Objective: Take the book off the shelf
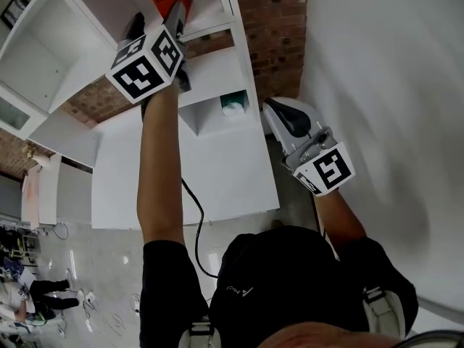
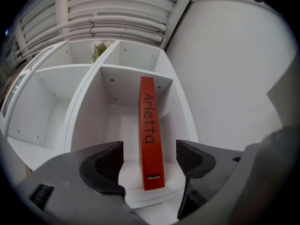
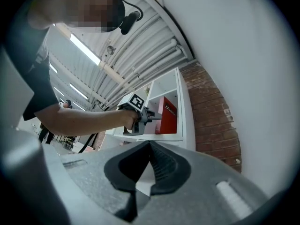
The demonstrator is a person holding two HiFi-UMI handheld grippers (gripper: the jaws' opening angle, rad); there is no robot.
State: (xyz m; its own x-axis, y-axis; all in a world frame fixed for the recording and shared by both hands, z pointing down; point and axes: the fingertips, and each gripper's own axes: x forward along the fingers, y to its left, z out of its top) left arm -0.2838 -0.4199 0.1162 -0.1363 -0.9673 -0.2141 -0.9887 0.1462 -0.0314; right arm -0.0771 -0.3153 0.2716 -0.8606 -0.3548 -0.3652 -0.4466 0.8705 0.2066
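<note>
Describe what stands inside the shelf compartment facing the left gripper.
One red book stands upright inside the compartment, spine outward. The strip of back wall directly behind it is covered.

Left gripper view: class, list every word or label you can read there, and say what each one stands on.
"Arletta": dark letters running down the spine of the red book, which stands upright in a compartment of the white shelf.
The black label at the foot of that spine carries white print that is too small to read with certainty.
No other text shows in this view.
</note>
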